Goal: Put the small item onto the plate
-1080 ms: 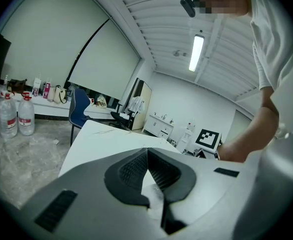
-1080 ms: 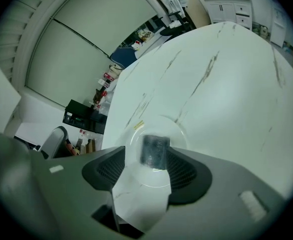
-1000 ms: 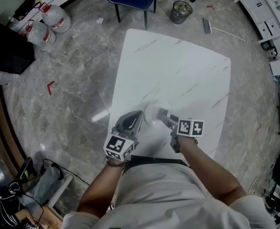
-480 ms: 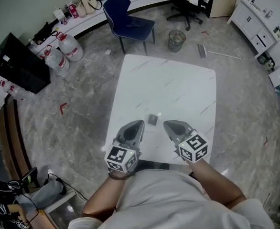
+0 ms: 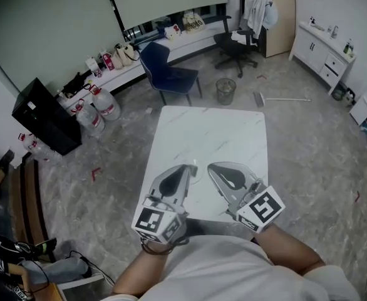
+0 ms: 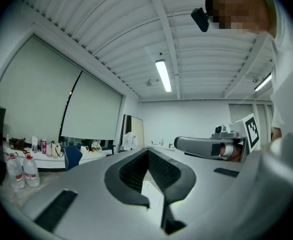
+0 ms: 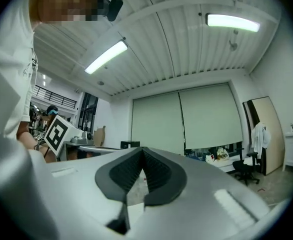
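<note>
Head view, two tools, left tool (image 5: 186,167) and right tool (image 5: 212,167) both clenched empty, one table (image 5: 233,137).

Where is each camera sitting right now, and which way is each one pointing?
Head view: on the head, looking down at the table, the left gripper and right gripper; forearms and shirt show.
Left gripper view: rides the left gripper, faces level toward the blinds; shirt at right.
Right gripper view: rides the right gripper, faces level toward blinds; shirt at left.
Shared: each gripper view shows the other gripper.
</note>
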`<state>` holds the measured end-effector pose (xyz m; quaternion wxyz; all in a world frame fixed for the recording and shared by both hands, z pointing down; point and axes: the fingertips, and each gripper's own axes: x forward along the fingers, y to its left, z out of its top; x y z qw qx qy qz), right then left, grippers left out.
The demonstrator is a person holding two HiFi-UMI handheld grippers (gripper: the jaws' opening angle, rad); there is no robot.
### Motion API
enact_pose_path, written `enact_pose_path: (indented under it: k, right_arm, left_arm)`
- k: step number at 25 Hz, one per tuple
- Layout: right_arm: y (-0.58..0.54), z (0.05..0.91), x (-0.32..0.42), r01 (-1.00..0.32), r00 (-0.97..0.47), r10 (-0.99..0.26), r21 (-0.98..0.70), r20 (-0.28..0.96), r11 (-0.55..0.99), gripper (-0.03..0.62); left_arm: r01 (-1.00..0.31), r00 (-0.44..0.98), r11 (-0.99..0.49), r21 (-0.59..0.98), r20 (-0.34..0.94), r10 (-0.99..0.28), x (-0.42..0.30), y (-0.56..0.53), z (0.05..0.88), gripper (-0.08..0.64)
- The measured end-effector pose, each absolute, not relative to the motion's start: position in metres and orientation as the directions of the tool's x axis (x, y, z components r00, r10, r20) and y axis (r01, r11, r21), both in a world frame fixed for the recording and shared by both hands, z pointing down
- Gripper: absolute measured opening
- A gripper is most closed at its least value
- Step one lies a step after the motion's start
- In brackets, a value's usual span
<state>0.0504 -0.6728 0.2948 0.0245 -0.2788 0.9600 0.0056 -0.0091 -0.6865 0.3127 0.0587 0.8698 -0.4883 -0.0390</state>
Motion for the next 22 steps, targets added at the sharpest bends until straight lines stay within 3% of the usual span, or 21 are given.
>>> enact_pose_path:
  k: [12, 22]
  right_arm:
    - [-0.613, 0.251, 0.081, -0.517, -0.854, -0.511, 0.049, -0.092, 0.855, 0.002]
    - [-0.602, 0.245, 0.084, -0.508, -0.859, -0.503, 0.046, -0.094, 0.860, 0.002]
  left_arm:
    - [-0.851, 0.510, -0.518, 0.086, -0.098, -0.855, 0.028, -0.619, 0.256, 0.006]
    - [-0.861, 0.494, -0.502, 0.078, -0.099, -0.864, 0.028, -0.608, 0.247, 0.006]
